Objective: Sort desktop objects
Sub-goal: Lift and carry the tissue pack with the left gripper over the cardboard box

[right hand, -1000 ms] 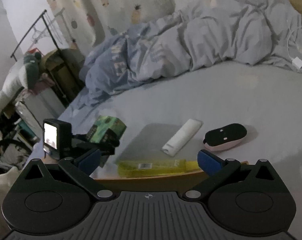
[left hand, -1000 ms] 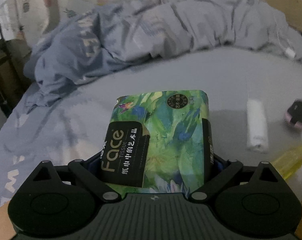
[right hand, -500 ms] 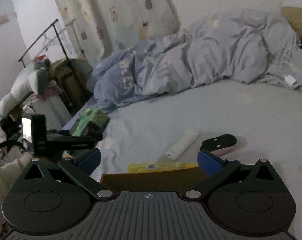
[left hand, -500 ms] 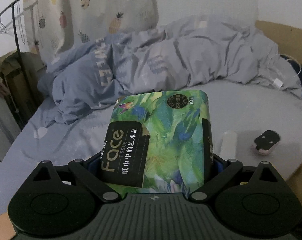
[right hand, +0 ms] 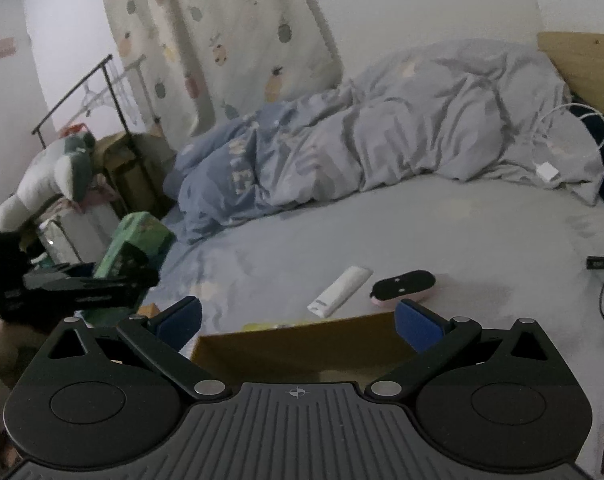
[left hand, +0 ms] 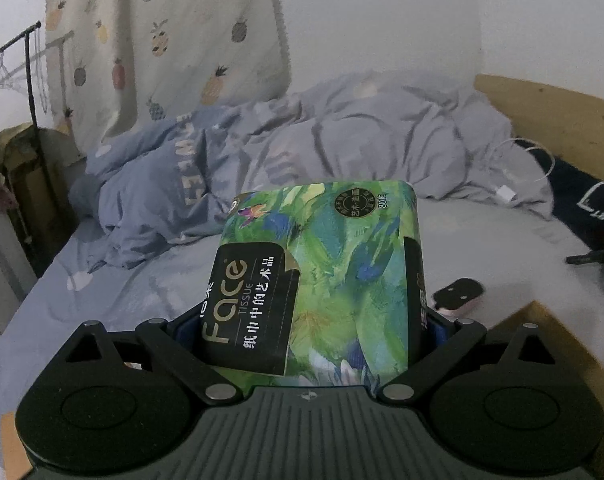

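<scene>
While clamped on a tissue pack [left hand: 322,272], left claw [left hand: 314,320] aloft; right claw [right hand: 297,320] apart over cardboard box [right hand: 297,344].

Two wrist views, angled down, sharing the bed [left hand: 482,240].

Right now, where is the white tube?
In the right wrist view the white tube lies on the bed sheet, just left of the black and pink case and beyond the cardboard box.

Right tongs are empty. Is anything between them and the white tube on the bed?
Yes: the cardboard box sits directly under the open right tongs, its far wall between them and the white tube. The black and pink case lies beside the tube, not in the way.
</scene>
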Motion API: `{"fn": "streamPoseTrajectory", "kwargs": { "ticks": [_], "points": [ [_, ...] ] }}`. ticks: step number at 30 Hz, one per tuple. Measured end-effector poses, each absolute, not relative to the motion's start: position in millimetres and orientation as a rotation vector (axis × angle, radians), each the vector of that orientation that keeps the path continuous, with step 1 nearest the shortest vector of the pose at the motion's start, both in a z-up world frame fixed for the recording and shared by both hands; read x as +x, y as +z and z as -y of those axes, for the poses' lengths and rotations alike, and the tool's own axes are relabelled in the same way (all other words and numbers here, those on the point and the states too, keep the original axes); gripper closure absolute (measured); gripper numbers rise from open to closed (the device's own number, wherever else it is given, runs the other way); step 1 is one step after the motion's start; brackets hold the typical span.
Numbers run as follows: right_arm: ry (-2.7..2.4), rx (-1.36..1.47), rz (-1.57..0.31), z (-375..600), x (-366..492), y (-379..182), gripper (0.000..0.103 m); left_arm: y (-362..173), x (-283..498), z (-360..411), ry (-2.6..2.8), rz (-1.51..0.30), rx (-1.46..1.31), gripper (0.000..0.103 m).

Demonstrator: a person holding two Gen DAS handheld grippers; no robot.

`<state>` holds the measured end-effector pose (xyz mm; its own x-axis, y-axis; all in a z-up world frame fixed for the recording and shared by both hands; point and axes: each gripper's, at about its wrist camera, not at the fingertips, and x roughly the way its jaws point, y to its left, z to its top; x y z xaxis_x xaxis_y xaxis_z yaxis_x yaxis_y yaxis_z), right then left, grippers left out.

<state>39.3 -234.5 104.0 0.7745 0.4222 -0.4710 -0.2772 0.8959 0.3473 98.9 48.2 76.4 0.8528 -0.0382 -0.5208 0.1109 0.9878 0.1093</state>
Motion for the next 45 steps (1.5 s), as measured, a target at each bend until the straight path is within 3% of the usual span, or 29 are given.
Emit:
{"fn": "streamPoseTrajectory", "kwargs": {
  "ticks": [14, 30, 45],
  "points": [
    [0.362, 0.314, -0.594, 269, 17, 74, 0.000, 66, 66, -1, -0.126, -0.578, 0.128, 0.004],
    [0.310, 0.245, -0.697, 273, 21, 21, 0.000, 10, 48, 43, -0.126, -0.690, 0.059, 0.005],
    [0.353, 0.184, -0.748, 254, 17, 6, 0.000, -42, 43, 49, -0.034, -0.834, 0.069, 0.005]
  ]
}}
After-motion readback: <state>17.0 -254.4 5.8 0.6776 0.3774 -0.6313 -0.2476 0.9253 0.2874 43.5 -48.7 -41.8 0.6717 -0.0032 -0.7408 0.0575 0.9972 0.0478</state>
